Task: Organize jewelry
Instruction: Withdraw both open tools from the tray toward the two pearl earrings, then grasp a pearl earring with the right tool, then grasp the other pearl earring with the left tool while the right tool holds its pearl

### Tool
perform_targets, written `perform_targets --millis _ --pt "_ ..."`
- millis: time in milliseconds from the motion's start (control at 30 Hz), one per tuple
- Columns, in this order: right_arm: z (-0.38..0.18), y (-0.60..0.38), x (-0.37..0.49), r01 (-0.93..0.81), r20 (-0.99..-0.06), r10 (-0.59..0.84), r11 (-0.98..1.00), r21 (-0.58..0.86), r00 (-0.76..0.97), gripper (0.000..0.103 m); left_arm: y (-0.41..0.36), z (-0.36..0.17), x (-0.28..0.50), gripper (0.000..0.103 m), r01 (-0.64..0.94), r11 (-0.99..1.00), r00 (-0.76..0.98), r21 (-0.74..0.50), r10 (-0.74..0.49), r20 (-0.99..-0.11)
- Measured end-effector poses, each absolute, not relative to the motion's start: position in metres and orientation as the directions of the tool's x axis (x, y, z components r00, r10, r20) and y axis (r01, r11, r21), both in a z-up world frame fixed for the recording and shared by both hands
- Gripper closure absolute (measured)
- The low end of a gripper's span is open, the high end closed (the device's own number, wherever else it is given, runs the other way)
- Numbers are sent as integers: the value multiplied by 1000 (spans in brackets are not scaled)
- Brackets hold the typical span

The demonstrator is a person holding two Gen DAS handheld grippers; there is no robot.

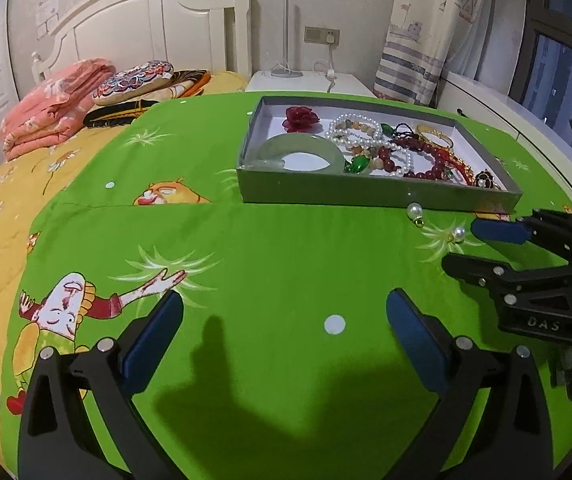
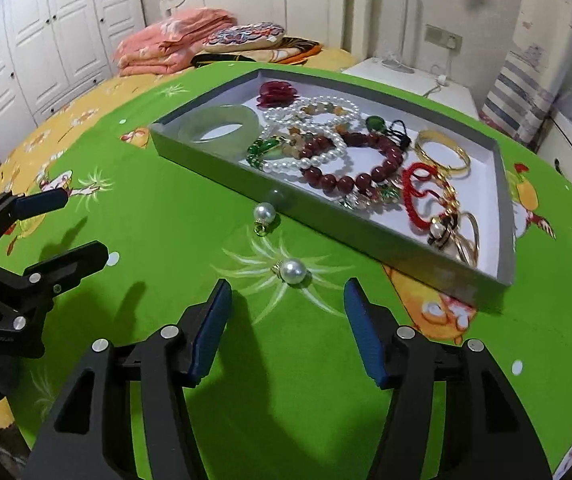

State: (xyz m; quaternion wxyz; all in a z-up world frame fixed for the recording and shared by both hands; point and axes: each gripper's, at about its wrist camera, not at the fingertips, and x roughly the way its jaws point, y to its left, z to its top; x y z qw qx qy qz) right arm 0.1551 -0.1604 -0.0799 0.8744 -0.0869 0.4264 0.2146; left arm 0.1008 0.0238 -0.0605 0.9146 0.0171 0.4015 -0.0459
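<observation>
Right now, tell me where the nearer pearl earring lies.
In the right wrist view, the pearl earring lies on the green sheet just ahead of the right gripper, outside the tray.

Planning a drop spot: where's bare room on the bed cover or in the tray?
Free: the green cover between the left gripper and the tray's near wall. Inside the tray, only the white floor near the rose. Crowded: the tray's bead pile and the cover near both pearl earrings.
</observation>
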Motion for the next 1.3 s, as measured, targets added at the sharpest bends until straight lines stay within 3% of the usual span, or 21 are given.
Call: perform_targets --millis 67,267,333,600,733,967,1300 --pt "-80 -156 158 -461 -786 289 887 6 547 50 24 -61 101 5 97 995 672 -6 -70 -738" --pt "-79 -148 154 -491 -778 300 871 -13 553 72 24 -63 104 5 91 996 661 -3 -62 -748" --pt "-79 -148 152 -493 -774 300 870 -18 558 87 22 -63 104 5 91 996 659 6 -56 -750" --pt "-72 -167 140 -457 -739 329 889 32 588 88 2 -65 120 6 129 989 604 -76 -139 -785" --pt "-69 -186 130 -420 -721 336 905 70 605 88 -23 -66 137 26 160 982 582 -99 -175 -794" --pt "-63 -223 116 -356 -696 337 926 125 634 88 -65 -70 168 44 191 976 567 -100 -193 -801" --pt "-61 -240 111 -352 -668 382 917 188 639 88 -88 -71 183 90 209 977 578 -36 -153 -802"
